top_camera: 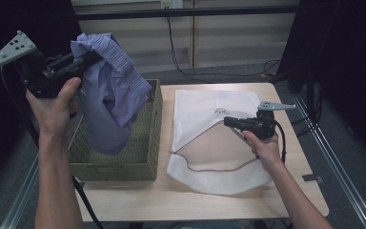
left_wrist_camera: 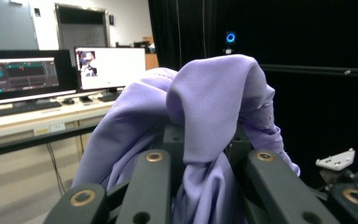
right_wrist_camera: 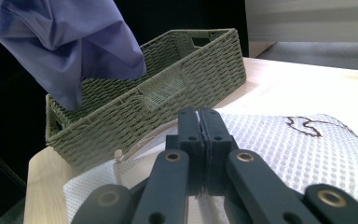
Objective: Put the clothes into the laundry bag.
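Lilac garment [top_camera: 106, 90] hanging over wicker basket [top_camera: 154, 129] — mesh bag [top_camera: 205, 109] alongside

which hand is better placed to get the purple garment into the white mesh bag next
Left, likely. The left claw is shut on the purple cloth garment, hanging over the green woven basket; the right claw pinches the white mesh laundry bag.

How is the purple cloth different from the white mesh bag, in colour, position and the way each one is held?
The purple cloth is plain and lilac; the white mesh bag is white netting with a small dark mark. The cloth hangs in the air above the green basket, bunched up; the bag lies flat on the table. The left gripper lifts the cloth high; the right gripper pinches the bag's upper layer low, holding its mouth open. Both are soft fabric, each clamped by shut jaws.
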{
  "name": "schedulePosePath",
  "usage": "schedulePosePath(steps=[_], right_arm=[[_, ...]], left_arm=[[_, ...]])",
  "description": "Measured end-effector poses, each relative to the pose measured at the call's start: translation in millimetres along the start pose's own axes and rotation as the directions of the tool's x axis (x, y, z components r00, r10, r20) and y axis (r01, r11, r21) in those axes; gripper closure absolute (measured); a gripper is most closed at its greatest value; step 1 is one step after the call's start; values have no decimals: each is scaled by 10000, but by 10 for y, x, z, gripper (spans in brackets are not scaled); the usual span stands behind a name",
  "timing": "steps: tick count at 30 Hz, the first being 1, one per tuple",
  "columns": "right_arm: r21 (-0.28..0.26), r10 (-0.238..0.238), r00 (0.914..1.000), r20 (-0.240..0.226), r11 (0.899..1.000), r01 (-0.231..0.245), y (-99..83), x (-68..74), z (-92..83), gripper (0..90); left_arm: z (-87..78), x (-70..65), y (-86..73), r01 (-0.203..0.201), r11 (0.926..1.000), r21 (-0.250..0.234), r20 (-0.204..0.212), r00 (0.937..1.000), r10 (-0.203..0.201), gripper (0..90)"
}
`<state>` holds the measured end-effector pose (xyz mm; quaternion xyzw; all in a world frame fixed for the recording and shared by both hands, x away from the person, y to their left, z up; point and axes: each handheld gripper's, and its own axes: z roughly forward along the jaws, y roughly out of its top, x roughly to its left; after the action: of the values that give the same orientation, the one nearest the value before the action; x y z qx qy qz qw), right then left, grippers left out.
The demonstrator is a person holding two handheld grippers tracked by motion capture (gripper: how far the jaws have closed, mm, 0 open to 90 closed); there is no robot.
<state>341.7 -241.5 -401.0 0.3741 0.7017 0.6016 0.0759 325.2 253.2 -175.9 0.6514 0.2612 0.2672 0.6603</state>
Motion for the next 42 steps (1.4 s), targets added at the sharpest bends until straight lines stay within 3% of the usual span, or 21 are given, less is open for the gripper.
schedulePosePath(steps=[10, 17, 28, 42], right_arm=[[2, -17, 10000, 14, 10000, 17, 1, 3, -6, 886], [14, -14, 10000, -13, 10000, 14, -1, 5, 1, 886], [31, -3, 10000, -20, 10000, 3, -3, 9, 2, 886], [49, -74, 10000, -61, 10000, 74, -3, 14, 6, 886]], left_arm=[[75, -165, 267, -336, 9989, -321, 180, 9993, 342, 774], [127, -319, 426, -554, 9968, -584, 527, 9969, 584, 774], [190, -529, 430, -453, 9966, -683, 1198, 9914, 533, 774], [391, -818, 507, -673, 9960, -581, 2004, 9766, 776, 774]])
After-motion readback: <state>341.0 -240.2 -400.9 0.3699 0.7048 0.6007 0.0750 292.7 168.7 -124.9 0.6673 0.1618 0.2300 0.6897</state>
